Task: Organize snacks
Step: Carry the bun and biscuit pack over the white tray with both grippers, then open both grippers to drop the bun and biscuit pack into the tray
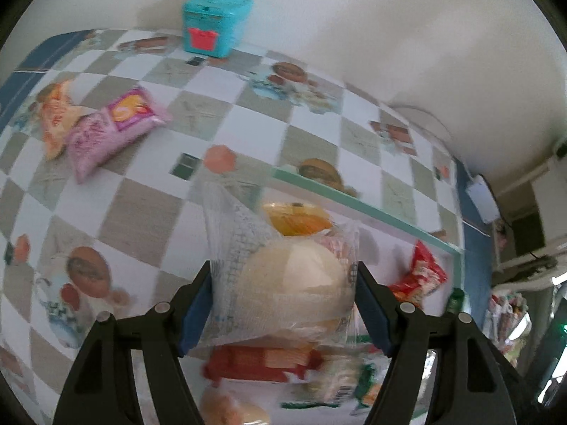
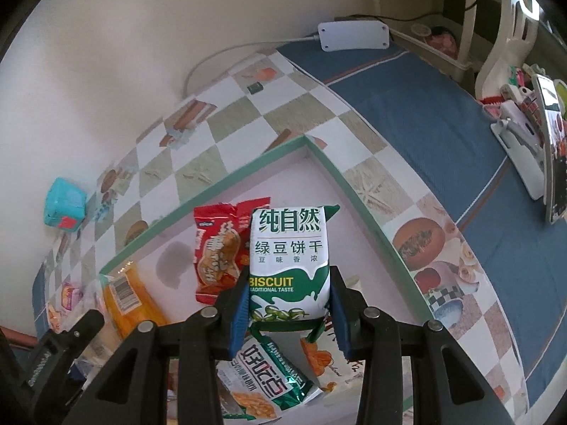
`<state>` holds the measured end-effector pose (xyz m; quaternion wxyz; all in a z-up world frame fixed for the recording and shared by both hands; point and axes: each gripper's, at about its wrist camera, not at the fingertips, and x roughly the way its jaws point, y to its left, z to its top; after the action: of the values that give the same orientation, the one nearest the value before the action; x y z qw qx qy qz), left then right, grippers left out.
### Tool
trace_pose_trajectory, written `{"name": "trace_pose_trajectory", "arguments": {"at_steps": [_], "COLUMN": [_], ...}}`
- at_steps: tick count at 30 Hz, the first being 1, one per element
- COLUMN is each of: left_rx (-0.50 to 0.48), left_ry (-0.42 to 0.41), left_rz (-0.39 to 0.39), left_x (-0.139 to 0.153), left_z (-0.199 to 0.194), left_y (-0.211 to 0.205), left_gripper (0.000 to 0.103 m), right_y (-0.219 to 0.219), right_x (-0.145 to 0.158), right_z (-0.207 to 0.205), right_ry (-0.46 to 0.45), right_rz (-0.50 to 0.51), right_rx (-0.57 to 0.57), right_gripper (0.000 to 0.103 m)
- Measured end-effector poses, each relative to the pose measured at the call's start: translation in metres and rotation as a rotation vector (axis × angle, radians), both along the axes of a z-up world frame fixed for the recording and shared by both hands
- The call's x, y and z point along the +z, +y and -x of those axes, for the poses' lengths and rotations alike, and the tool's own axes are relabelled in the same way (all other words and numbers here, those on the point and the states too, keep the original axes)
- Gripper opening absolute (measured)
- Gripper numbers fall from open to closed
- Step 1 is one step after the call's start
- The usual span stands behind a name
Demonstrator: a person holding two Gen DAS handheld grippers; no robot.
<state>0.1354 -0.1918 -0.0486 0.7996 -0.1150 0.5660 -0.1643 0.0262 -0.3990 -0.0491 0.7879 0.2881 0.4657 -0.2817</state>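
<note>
My left gripper (image 1: 283, 290) is shut on a clear bag with a pale round bun (image 1: 294, 287), held above the green-rimmed tray (image 1: 372, 209). My right gripper (image 2: 288, 304) is shut on a green-and-white biscuit pack (image 2: 288, 262), held upright over the same tray (image 2: 226, 184). In the tray lie a red snack pack (image 2: 216, 251), an orange pack (image 2: 127, 301) and a green-white pack (image 2: 273, 375). On the checkered cloth outside the tray lie a pink pack (image 1: 106, 131) and an orange pack (image 1: 55, 117).
A teal box (image 1: 214, 23) stands at the back by the wall. A white power strip (image 2: 354, 35) lies at the table's far end. The other gripper's black body (image 2: 53, 357) shows at the lower left of the right wrist view.
</note>
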Motion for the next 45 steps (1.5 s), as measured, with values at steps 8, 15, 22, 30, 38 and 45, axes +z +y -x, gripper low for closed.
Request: {"name": "trace_pose_trajectory", "arguments": {"at_steps": [8,15,22,30,38,45], "left_rx": [-0.079,-0.103,-0.093,-0.088,-0.049,-0.006], "left_ry": [0.042,0.043,0.037,0.026,-0.028,-0.048], "left_rz": [0.05,0.023,0.005,0.0,0.0,0.001], "left_x": [-0.007,-0.004,0.002,0.01,0.026,0.034], "left_z": [0.007,0.008,0.006,0.005,0.005,0.001], "left_y": [-0.024,-0.03,-0.024,-0.02,-0.008,0.008], "left_gripper": [0.076,0.076,0.076,0.086,0.095,0.097], "right_y": [-0.002,0.0,0.007,0.011,0.013,0.019], "right_x": [-0.001,0.0,0.009,0.012,0.016,0.021], "right_z": [0.002,-0.001,-0.005,-0.008,-0.01,-0.012], "right_ry": [0.008,0.011,0.002,0.008,0.002,-0.024], "right_rz": [0.001,0.001,0.026,0.036,0.057,0.068], "right_rx": [-0.012,0.0,0.029,0.031,0.042,0.064], "right_gripper": [0.042,0.043,0.043,0.056,0.079,0.096]}}
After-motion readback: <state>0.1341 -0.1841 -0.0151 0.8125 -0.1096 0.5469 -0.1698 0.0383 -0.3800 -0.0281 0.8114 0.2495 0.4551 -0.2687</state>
